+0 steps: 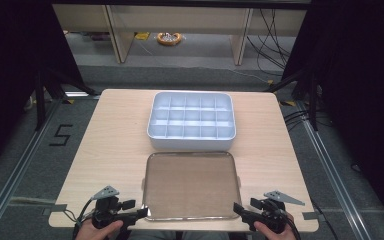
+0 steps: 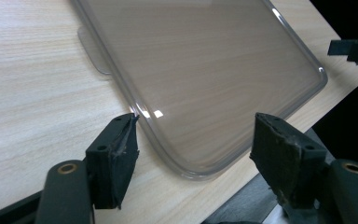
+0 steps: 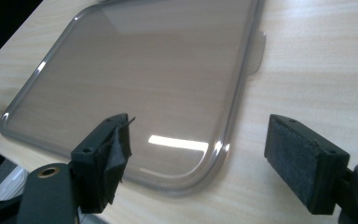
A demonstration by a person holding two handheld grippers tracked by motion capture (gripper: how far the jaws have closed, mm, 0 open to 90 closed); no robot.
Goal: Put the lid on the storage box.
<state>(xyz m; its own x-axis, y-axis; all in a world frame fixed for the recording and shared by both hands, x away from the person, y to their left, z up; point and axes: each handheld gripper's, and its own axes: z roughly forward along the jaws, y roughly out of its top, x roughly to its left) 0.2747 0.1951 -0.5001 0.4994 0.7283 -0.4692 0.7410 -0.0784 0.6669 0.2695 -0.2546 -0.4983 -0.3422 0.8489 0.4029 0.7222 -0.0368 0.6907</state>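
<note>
At the bottom edge of the high view, the left gripper (image 1: 141, 212) and right gripper (image 1: 237, 207) sit with jaws spread, each straddling a near corner of the clear plastic lid (image 1: 192, 185) without pinching it. The lid lies flat at lower centre of the wooden table (image 1: 110, 145). Just beyond it, at mid-frame, stands the white divided organizer box (image 1: 192, 121), with nothing between them.

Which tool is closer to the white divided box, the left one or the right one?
Neither by any clear margin. The box sits at the table's far middle, beyond the clear lid. The left tool is at the lid's near left corner, the right tool at its near right corner, both open.
</note>
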